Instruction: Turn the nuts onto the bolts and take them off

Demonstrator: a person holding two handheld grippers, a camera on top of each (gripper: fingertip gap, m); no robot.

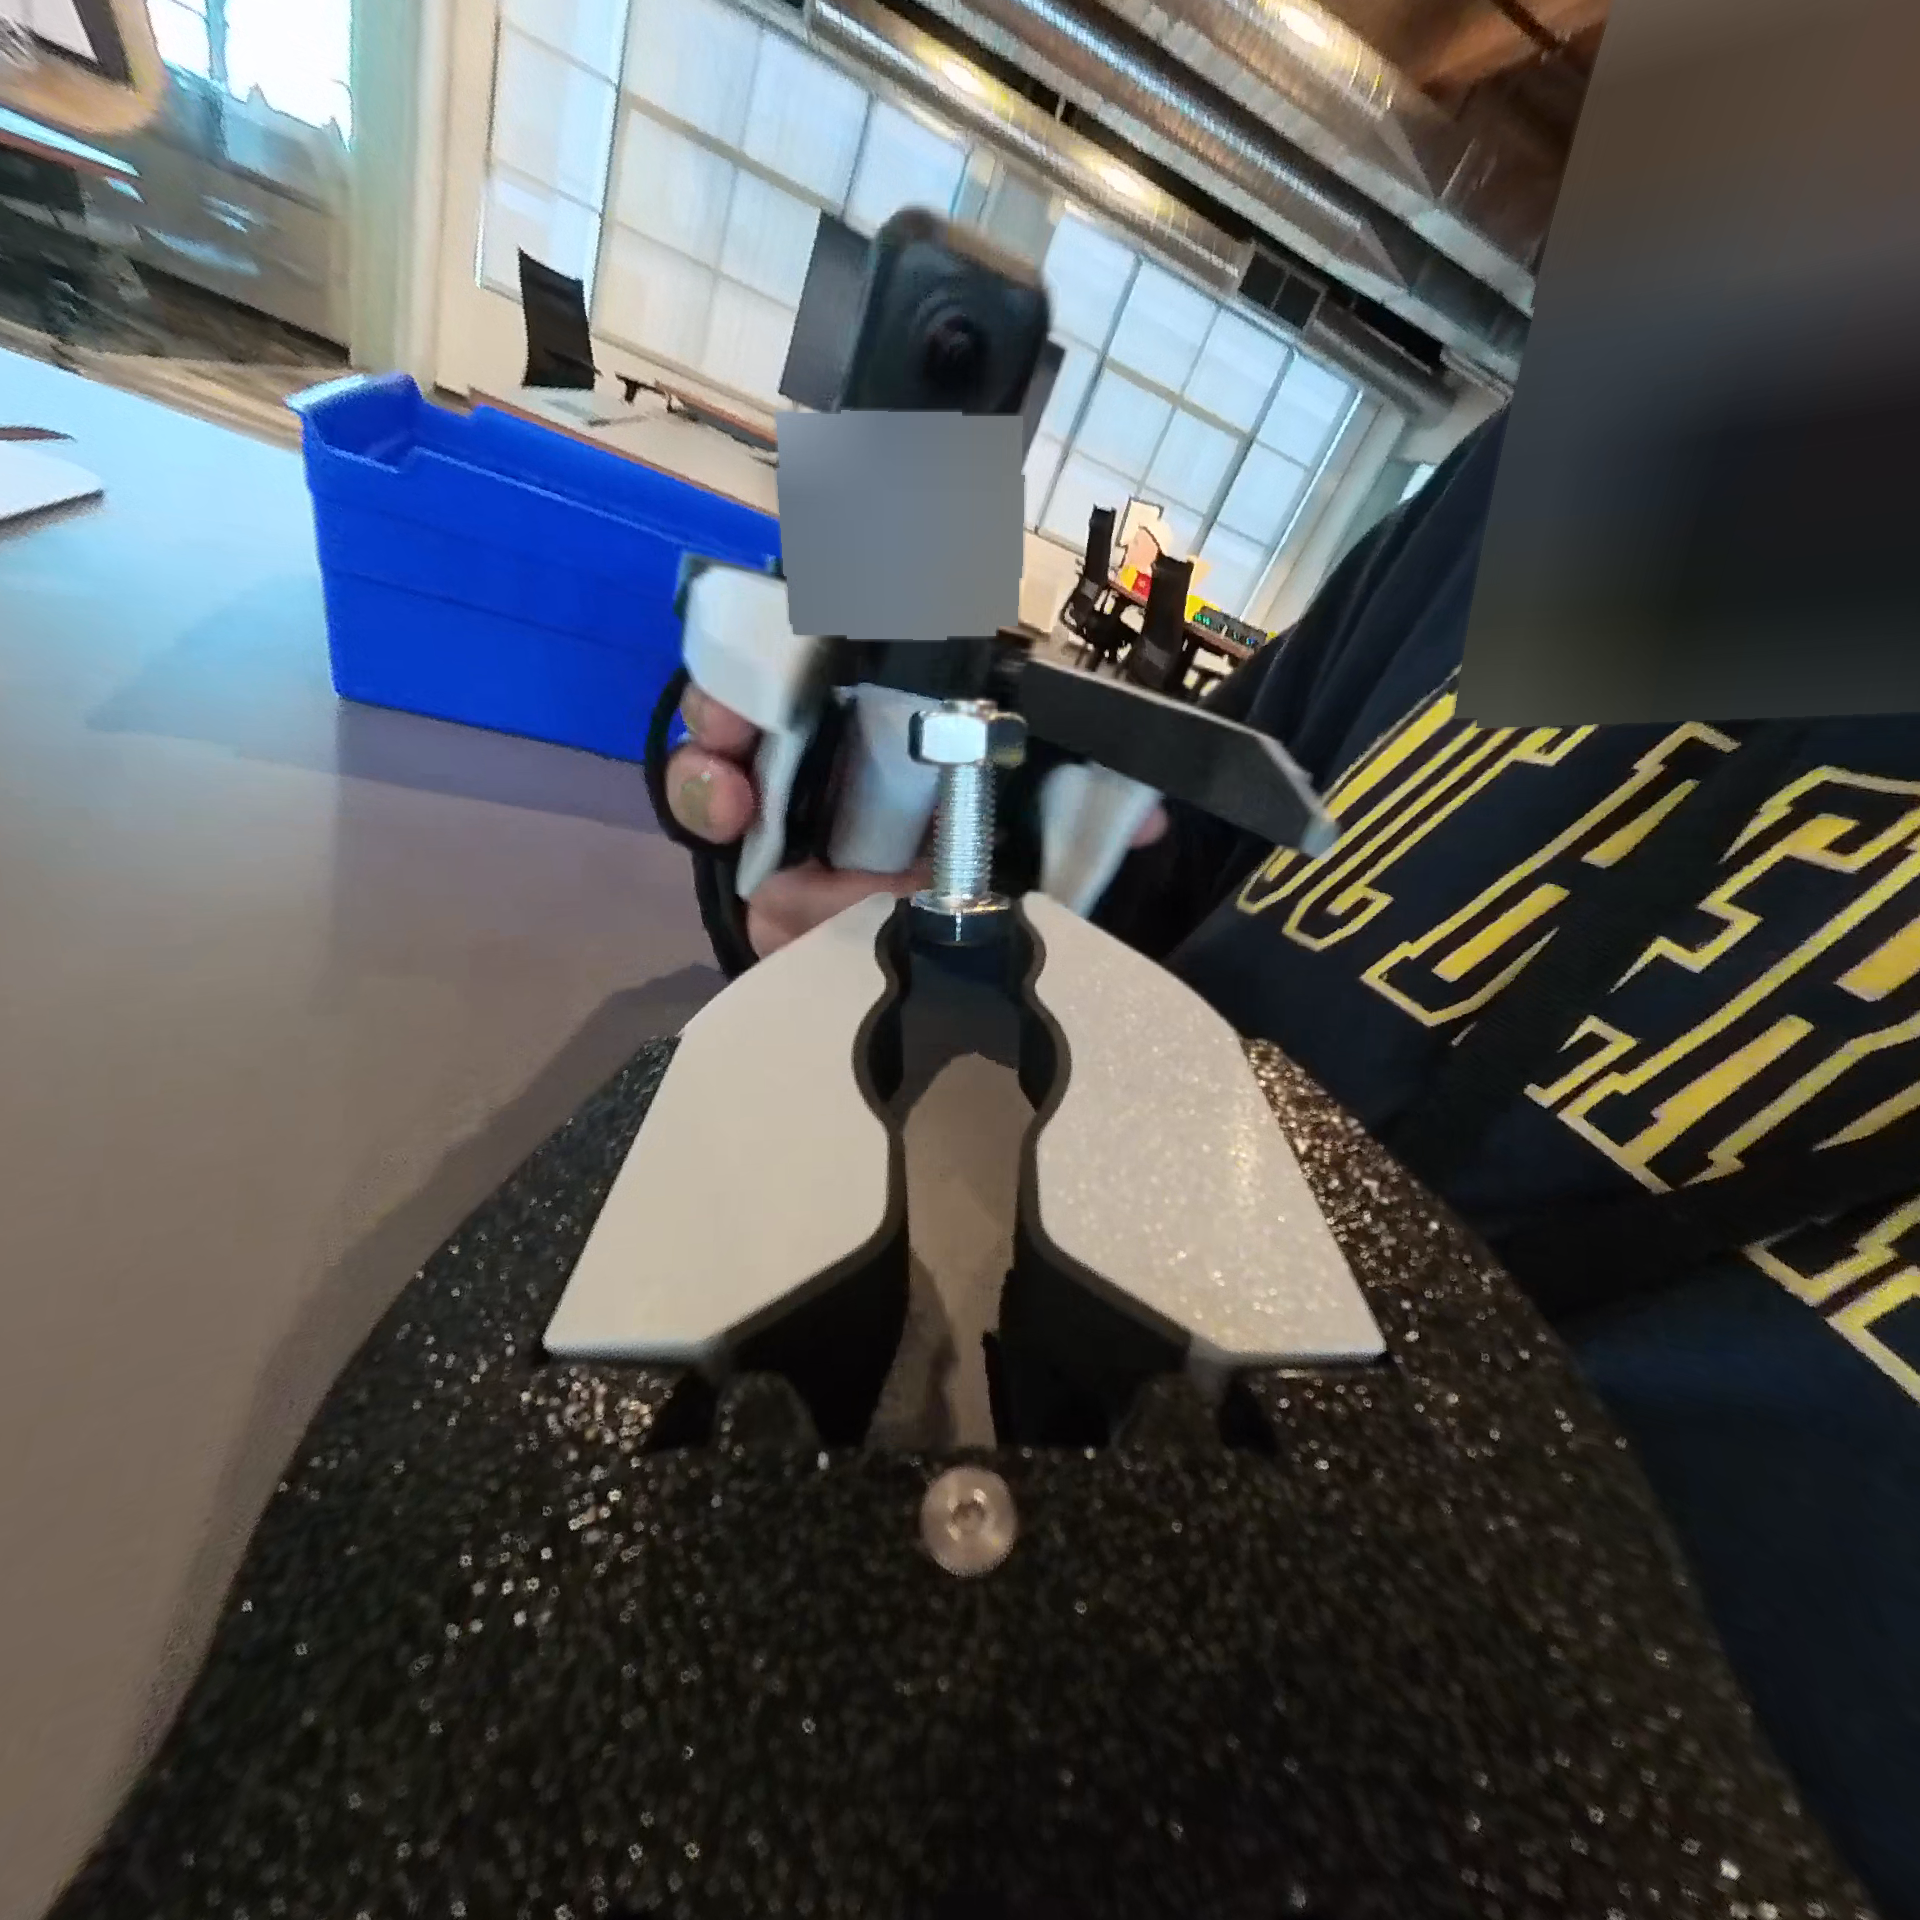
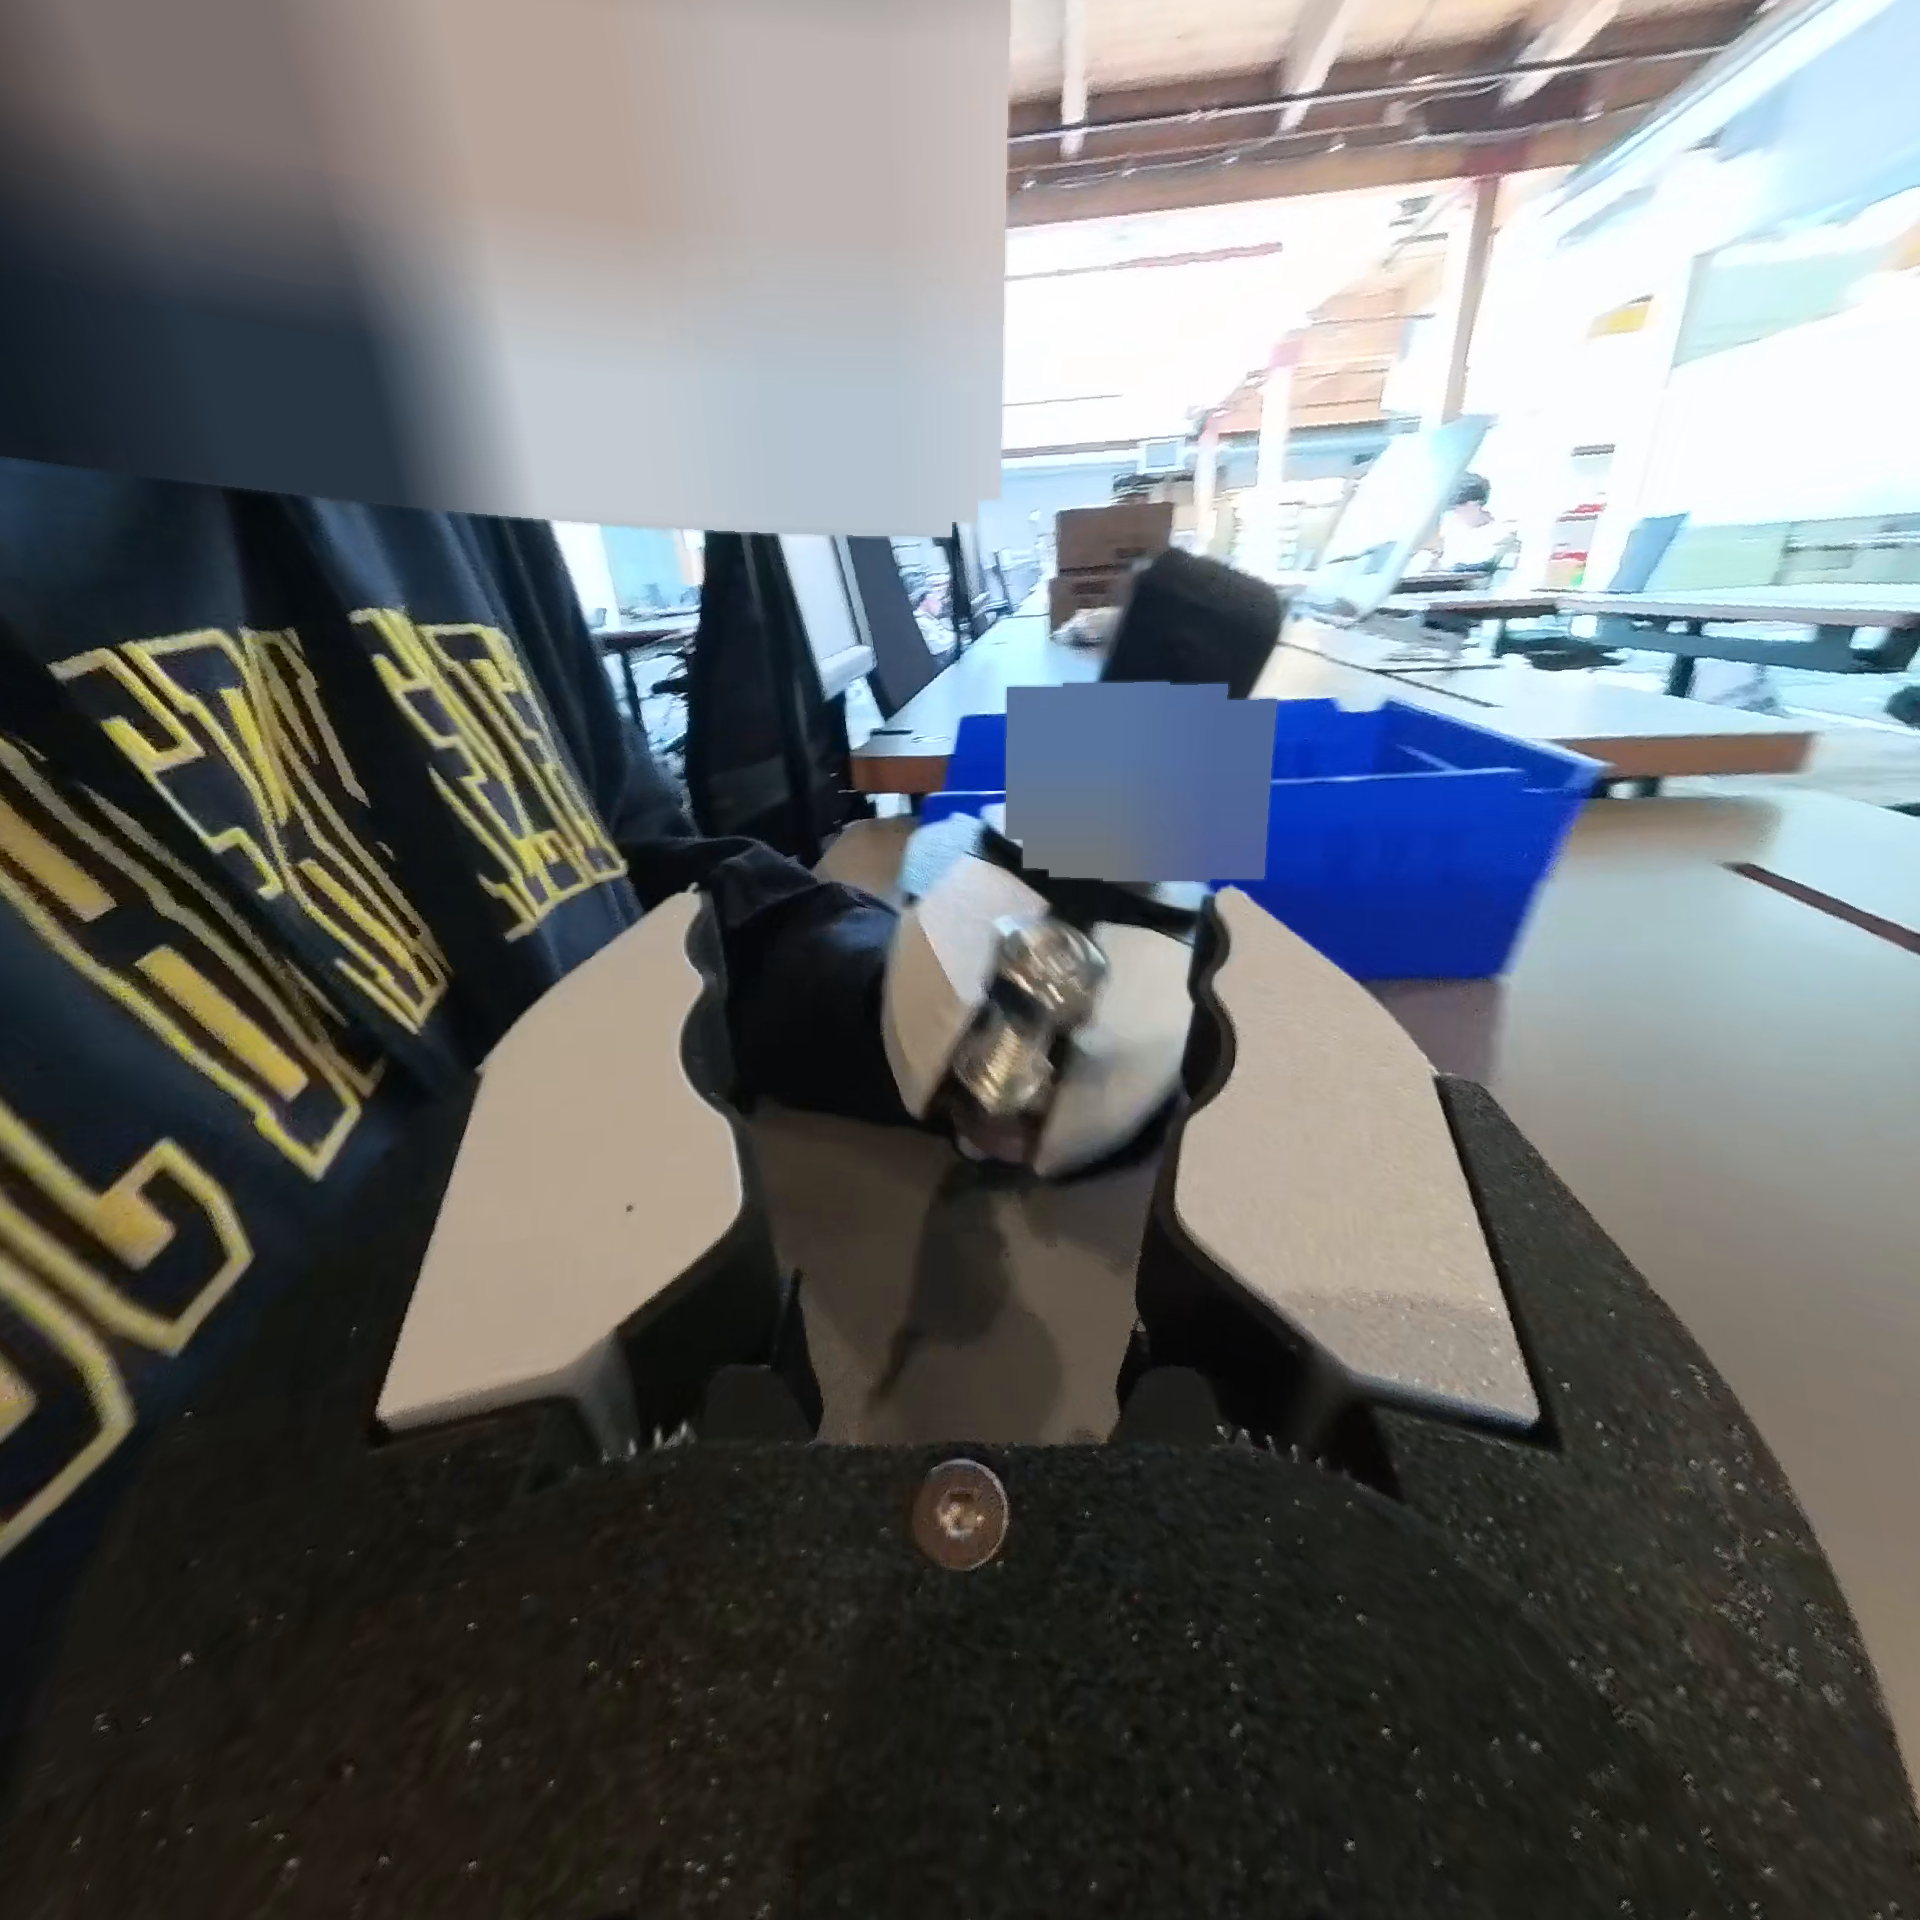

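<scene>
Table (image 1: 260,935): one bolt (image 1: 961,821), one nut (image 1: 954,740).

bolt (image 1: 961,831): bright threaded metal | nut (image 1: 964,739): shiny metal | bin (image 1: 499,582): glossy blue plastic | worktop (image 1: 260,883): smooth matt

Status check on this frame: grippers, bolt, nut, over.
Left gripper shut on bolt head end. Nut at bolt's far tip. Right gripper open, facing the nut. Nothing between.
</scene>
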